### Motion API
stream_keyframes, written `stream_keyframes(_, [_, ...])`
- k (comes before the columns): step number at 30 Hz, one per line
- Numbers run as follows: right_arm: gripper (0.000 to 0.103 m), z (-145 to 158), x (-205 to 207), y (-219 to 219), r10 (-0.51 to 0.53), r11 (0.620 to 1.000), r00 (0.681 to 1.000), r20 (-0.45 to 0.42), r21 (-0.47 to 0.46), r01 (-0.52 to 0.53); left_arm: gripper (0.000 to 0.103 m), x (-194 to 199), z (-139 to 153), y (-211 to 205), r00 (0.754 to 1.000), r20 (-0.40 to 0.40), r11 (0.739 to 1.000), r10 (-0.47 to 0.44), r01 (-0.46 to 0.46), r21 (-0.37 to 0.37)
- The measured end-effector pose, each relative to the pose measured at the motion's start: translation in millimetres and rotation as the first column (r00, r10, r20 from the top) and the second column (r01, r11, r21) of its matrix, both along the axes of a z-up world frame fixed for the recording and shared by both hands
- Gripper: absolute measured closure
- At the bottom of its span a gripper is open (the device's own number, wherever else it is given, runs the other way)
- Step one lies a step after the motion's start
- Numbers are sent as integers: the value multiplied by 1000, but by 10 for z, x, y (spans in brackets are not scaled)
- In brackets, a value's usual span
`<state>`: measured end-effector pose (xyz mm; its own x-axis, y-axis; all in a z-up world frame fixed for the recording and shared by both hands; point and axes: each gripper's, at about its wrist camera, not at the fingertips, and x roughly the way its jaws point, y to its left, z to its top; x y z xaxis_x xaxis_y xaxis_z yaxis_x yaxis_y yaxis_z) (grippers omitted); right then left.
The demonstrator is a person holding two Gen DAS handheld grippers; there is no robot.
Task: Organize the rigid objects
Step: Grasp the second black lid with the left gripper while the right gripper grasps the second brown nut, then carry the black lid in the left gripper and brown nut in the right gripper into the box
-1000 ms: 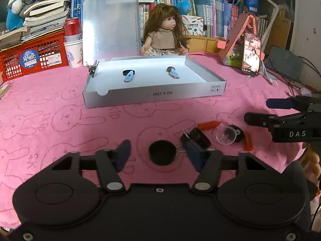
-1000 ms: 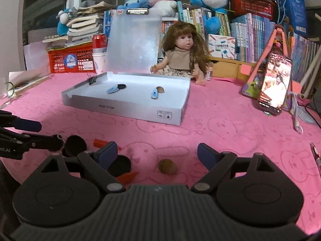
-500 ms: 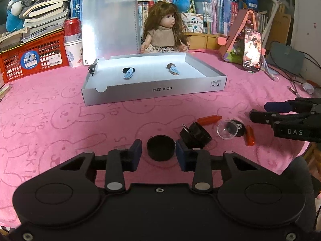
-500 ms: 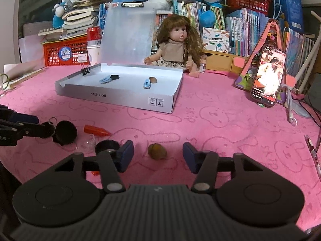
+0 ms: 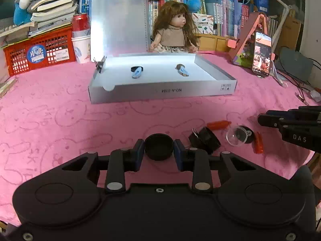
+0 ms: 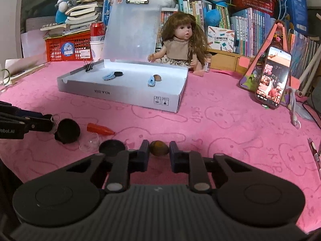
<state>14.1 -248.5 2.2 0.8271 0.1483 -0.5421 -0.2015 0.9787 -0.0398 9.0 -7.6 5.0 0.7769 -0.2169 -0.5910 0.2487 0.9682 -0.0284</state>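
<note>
A black round cap (image 5: 158, 143) lies on the pink cloth between the blue pads of my left gripper (image 5: 158, 147); the jaws are closing and both pads touch its sides. My right gripper (image 6: 159, 151) is shut on a small brown nut-like object (image 6: 159, 147) resting on the cloth. Beside them lie a black clip-like piece (image 5: 204, 139), an orange cone (image 5: 218, 124), a clear dome (image 5: 236, 137) and a second orange piece (image 5: 258, 145). The grey box (image 5: 160, 92) farther back holds two blue clips, a dark cap and a brown object.
Behind the box, whose lid stands upright, sits a doll (image 5: 172, 34). A phone (image 5: 261, 54) leans on a pink stand at the right. A red basket (image 5: 38, 54), a red can on paper cups and book stacks line the back.
Both grippers have closed in place: the left pads came in onto the black cap, and the right jaws went from wide apart to gripping the brown object.
</note>
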Motion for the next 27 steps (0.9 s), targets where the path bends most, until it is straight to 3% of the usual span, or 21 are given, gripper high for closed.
stream_keyframes(12, [78,304,298,128,3,1000,999,39,26,-3,72,274,338,26,999,36,999,26,-25,-31])
stream_keyframes(27, [78,440,985,394,-3,999,1000,17,44,2,72,1041,544,-90,996,52,997,70,-68,-39])
